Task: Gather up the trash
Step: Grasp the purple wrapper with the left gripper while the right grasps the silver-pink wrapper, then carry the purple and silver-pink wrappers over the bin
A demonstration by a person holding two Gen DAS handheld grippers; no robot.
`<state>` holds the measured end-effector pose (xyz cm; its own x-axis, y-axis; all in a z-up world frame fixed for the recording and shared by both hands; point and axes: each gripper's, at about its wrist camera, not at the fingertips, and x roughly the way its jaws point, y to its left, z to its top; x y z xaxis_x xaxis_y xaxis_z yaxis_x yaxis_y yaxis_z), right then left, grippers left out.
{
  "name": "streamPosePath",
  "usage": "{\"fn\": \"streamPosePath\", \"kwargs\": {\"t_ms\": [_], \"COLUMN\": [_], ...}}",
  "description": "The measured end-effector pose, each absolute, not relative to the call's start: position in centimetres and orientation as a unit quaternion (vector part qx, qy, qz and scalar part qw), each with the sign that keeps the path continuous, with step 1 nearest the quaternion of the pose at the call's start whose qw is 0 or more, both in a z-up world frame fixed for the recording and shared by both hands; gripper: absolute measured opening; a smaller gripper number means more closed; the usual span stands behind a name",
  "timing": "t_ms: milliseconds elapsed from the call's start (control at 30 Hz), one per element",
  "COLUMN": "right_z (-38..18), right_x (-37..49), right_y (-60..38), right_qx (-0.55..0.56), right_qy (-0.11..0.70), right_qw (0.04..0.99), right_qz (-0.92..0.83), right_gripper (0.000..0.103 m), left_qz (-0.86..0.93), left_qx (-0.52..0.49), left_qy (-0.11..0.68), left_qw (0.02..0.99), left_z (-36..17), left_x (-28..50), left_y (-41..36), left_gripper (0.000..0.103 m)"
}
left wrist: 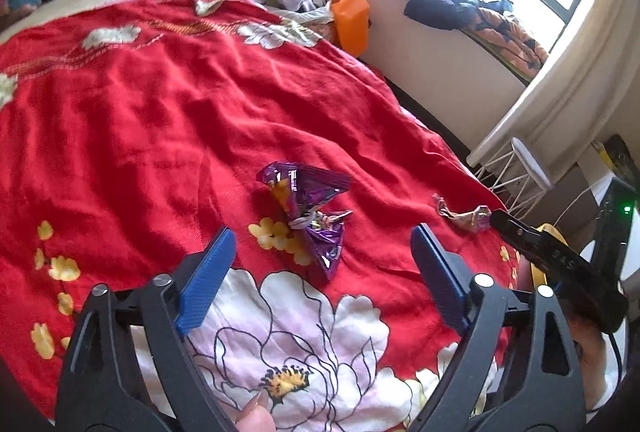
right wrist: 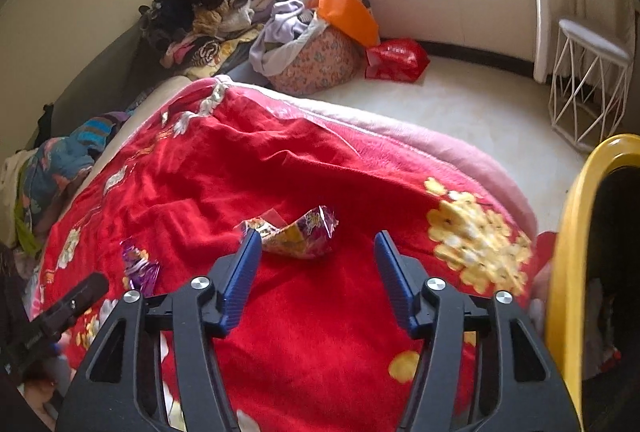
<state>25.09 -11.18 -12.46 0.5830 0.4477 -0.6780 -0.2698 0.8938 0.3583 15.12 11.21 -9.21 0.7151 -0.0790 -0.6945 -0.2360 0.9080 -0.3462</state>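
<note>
A crumpled purple snack wrapper (left wrist: 312,208) lies on the red flowered blanket (left wrist: 140,120), just beyond my open, empty left gripper (left wrist: 322,252). A smaller crumpled yellowish wrapper (left wrist: 466,216) lies to its right near the bed edge. In the right wrist view that yellowish wrapper (right wrist: 294,238) lies just ahead of my open, empty right gripper (right wrist: 318,254), its left end touching or just behind the left fingertip (right wrist: 250,246). The purple wrapper (right wrist: 140,268) shows to the left on the blanket (right wrist: 320,332). A yellow-rimmed bin (right wrist: 568,252) with a dark inside stands at the right edge.
Piles of clothes (right wrist: 208,20) and a flowered laundry bag (right wrist: 316,60) sit past the bed. An orange bag (right wrist: 348,12) and a red bag (right wrist: 396,58) lie on the pale floor. A white wire stool (right wrist: 588,80) stands by the curtain.
</note>
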Motion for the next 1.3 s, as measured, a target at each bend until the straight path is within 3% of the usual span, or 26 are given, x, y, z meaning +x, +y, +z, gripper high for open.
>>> {"fn": "streamPosePath", "kwargs": {"t_ms": [100, 167, 200, 467, 533, 633, 1300], "right_z": [-13.4, -13.8, -13.8, -12.3, -11.9, -11.5, -5.6], "right_x": [26.0, 26.1, 25.9, 22.3, 21.4, 20.5, 16.6], "right_y": [-10.9, -10.6, -10.5, -11.0, -11.5, -12.2, -19.5], "right_qx": [0.122, 0.128, 0.125, 0.128, 0.127, 0.128, 0.132], "right_qy": [0.422, 0.425, 0.424, 0.386, 0.380, 0.377, 0.285], "right_qw": [0.874, 0.869, 0.869, 0.880, 0.882, 0.884, 0.932], "right_qz": [0.209, 0.219, 0.223, 0.245, 0.247, 0.246, 0.183], "right_gripper": [0.040, 0.018, 0.014, 0.012, 0.012, 0.012, 0.011], "left_qz": [0.047, 0.048, 0.049, 0.055, 0.051, 0.051, -0.058], "left_qx": [-0.228, -0.241, -0.246, -0.273, -0.272, -0.268, -0.198], "left_qy": [0.378, 0.379, 0.380, 0.388, 0.390, 0.388, 0.344], "left_qw": [0.896, 0.892, 0.890, 0.879, 0.878, 0.881, 0.916], "left_z": [-9.7, -10.0, -10.2, -11.5, -11.5, -11.2, -4.7], "left_x": [15.4, 15.7, 15.9, 16.9, 17.1, 17.1, 16.1], "left_y": [11.8, 12.2, 12.3, 12.6, 12.4, 11.9, 3.1], "left_gripper": [0.073, 0.069, 0.065, 0.036, 0.018, 0.012, 0.012]}}
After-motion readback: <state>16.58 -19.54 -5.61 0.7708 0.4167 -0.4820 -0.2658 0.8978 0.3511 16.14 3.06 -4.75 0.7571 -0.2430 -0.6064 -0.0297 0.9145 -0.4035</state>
